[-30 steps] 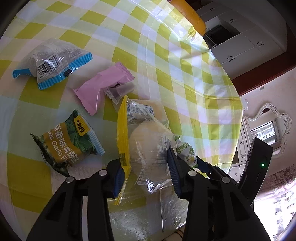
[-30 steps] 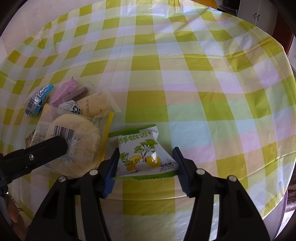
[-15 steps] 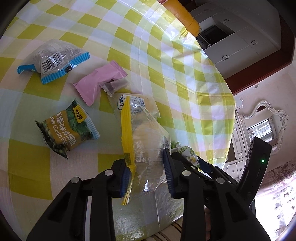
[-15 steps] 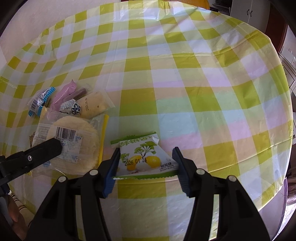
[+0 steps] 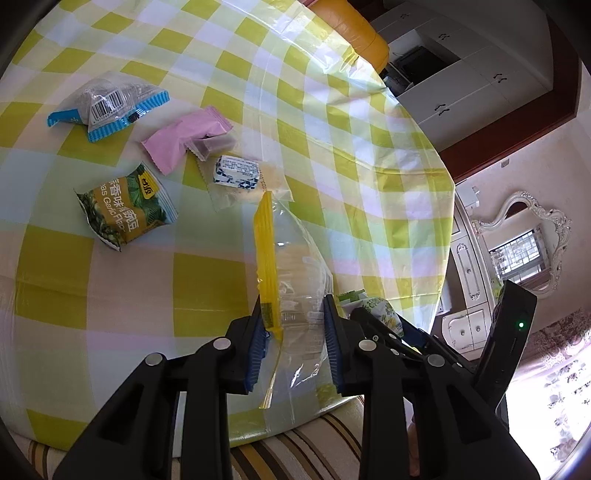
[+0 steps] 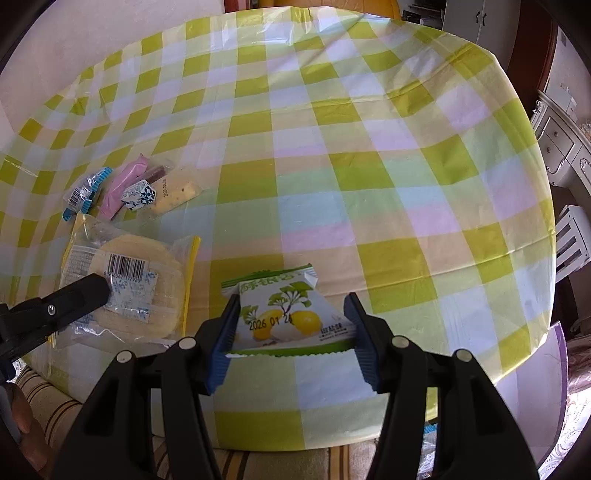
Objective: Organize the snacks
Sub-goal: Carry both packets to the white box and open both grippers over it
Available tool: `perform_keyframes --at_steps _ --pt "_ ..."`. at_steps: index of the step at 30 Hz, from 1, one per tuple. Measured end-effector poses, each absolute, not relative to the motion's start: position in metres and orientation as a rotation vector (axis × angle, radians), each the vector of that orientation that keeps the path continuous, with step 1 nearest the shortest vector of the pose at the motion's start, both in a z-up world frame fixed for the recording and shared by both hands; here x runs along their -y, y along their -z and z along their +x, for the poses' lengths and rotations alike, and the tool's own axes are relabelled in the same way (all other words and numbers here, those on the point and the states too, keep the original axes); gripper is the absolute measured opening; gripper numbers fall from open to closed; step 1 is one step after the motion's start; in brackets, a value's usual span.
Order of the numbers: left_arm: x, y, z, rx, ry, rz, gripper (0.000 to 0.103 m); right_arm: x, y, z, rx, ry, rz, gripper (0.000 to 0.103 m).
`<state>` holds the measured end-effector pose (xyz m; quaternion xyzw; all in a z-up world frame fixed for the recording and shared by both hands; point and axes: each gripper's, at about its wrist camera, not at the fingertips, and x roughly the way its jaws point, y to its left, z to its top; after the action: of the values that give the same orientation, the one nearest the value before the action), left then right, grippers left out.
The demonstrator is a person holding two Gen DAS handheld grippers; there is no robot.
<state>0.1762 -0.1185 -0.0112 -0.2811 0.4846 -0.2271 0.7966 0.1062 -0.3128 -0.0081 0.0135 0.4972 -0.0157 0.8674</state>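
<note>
My left gripper (image 5: 295, 325) is shut on a clear, yellow-edged packet of round crackers (image 5: 291, 273) and holds it lifted above the near table edge; the packet also shows in the right wrist view (image 6: 136, 288). My right gripper (image 6: 291, 332) is shut on a white and green ginkgo snack packet (image 6: 284, 314), also held above the table. Several snacks lie on the yellow checked tablecloth (image 5: 207, 266): a green garlic pea bag (image 5: 125, 206), a pink packet (image 5: 184, 138), a blue-striped clear packet (image 5: 110, 105), a small blue and white packet (image 5: 236, 173).
The table edge runs close below both grippers, with a striped cushion (image 6: 258, 461) beneath it. An orange chair back (image 5: 351, 33) stands at the far side. White cabinets (image 5: 461, 74) and an ornate mirror (image 5: 524, 240) are at the right.
Both grippers have risen and pulled back toward the near edge with their packets. The cracker packet has come off the table, uncovering the small blue and white packet and the clear one under it.
</note>
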Motion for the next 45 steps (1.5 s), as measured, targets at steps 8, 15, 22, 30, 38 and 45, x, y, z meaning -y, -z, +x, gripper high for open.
perform_keyframes --at_steps 8,15,22,30,38,45 --pt "0.141 0.0 0.155 -1.042 0.545 -0.577 0.028 0.342 -0.001 0.077 -1.033 0.081 0.055 0.056" --pt "0.164 -0.007 0.14 -1.054 0.602 -0.551 0.028 0.368 -0.006 0.054 -1.024 0.122 0.07 0.056" --pt "0.196 -0.01 0.127 -1.083 0.674 -0.511 0.028 0.402 -0.003 0.03 -1.029 0.187 0.103 0.056" --pt "0.246 -0.01 0.111 -1.135 0.779 -0.44 0.028 0.446 0.003 0.009 -1.036 0.279 0.141 0.056" --pt "0.299 -0.002 0.095 -1.225 0.885 -0.323 0.028 0.495 0.015 -0.008 -1.057 0.393 0.186 0.056" --pt "0.331 0.002 0.083 -1.28 0.975 -0.257 0.028 0.526 0.021 -0.021 -1.075 0.48 0.208 0.056"
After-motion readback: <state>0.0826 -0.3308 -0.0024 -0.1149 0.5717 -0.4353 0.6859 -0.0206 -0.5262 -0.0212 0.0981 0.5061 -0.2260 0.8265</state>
